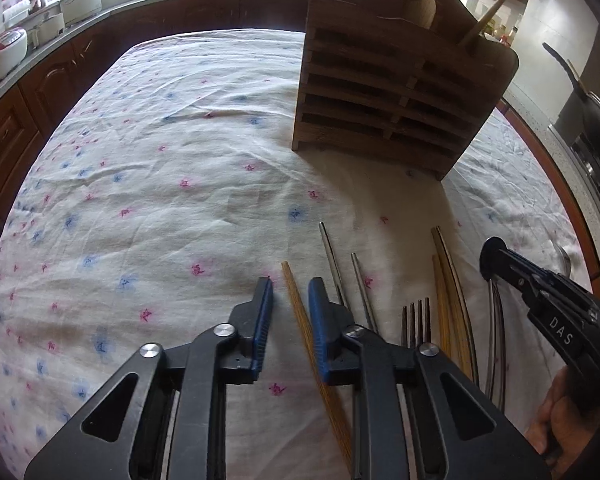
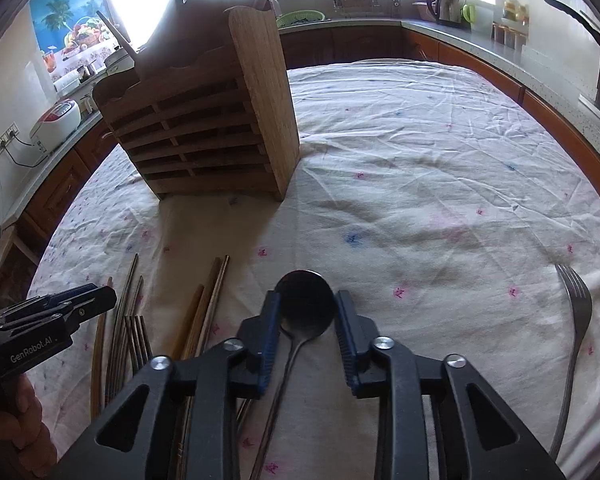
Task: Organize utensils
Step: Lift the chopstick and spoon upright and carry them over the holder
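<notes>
Pick-up step, both sides. Left tongs (image 1: 290, 292) spread, straddling wooden chopstick (image 1: 300, 312) on surface (image 1: 160, 160). Right tongs (image 2: 307, 312) spread around spoon (image 2: 306, 308) bowl, not gripping. Next, prob.: clamp, lift, carry to wooden rack (image 2: 204, 132) beyond, w/o dragging cloth.

White tablecloth (image 1: 148, 168) over the worktop, sprinkled with small pink and blue flower prints. Brown wood-grain utensil holder (image 1: 384, 92), darker in its slots. Orange-tan wooden chopstick (image 1: 300, 312), ribbed. Silver-grey metal chopsticks (image 1: 334, 264). Dark steel fork (image 1: 416, 320). Dark, glossy metal spoon (image 2: 306, 304). Silver fork (image 2: 578, 304) off to the side. Black left tool (image 1: 290, 300) and black right tool (image 2: 306, 320), both with blue ridged pads (image 1: 265, 312).
</notes>
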`<state>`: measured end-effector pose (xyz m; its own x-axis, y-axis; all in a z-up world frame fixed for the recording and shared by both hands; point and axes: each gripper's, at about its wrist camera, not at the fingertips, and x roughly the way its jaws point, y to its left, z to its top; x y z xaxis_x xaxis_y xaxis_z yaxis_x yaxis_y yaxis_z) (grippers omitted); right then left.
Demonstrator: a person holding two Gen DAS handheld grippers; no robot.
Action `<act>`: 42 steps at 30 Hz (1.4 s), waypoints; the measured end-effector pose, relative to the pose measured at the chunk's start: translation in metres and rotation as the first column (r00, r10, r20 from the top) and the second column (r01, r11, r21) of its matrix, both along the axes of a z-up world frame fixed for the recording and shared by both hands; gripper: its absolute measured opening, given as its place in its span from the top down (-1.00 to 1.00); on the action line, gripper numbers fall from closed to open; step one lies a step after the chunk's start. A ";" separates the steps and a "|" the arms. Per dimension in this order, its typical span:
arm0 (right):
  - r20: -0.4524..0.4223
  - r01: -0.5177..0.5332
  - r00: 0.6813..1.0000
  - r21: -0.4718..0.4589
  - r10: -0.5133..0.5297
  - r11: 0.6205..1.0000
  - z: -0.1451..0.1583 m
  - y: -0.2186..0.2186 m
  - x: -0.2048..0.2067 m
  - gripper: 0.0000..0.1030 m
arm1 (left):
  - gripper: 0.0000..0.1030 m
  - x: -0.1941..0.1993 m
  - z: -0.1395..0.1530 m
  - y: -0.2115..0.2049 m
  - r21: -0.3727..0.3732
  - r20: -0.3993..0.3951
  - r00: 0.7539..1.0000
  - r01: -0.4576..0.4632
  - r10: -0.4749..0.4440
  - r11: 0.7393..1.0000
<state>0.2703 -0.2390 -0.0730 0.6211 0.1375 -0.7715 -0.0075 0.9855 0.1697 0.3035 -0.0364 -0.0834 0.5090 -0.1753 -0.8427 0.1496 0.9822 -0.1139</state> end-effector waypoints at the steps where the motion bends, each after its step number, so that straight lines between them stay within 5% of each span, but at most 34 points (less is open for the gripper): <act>1: 0.006 0.000 1.000 0.010 -0.001 1.000 0.001 -0.001 -0.001 0.79 | 0.85 0.000 0.000 0.000 -0.007 0.000 1.000 0.005 -0.005 1.000; 7: 0.027 -0.008 1.000 0.033 0.008 0.999 0.007 -0.006 -0.003 0.95 | 0.89 -0.002 0.005 0.011 -0.091 -0.010 1.000 0.007 -0.007 0.996; 18: 0.106 -0.031 0.994 0.057 0.025 0.998 0.035 -0.010 -0.021 0.96 | 0.92 -0.026 0.050 0.037 -0.220 0.069 0.997 -0.003 0.019 0.975; 33: 0.312 -0.023 0.950 -0.013 0.026 1.000 0.108 -0.015 -0.060 0.95 | 0.92 -0.070 0.126 0.058 -0.271 0.240 0.970 0.031 0.036 0.962; 42: 0.365 -0.022 0.931 -0.017 0.026 1.000 0.127 -0.012 -0.071 0.95 | 0.92 -0.083 0.144 0.067 -0.287 0.280 0.958 0.027 0.058 0.958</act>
<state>0.1993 -0.2509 0.0537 0.8569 0.1479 -0.4938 -0.0904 0.9862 0.1386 0.2206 0.0310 0.0608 0.7232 -0.3766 -0.5789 0.2018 0.9169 -0.3444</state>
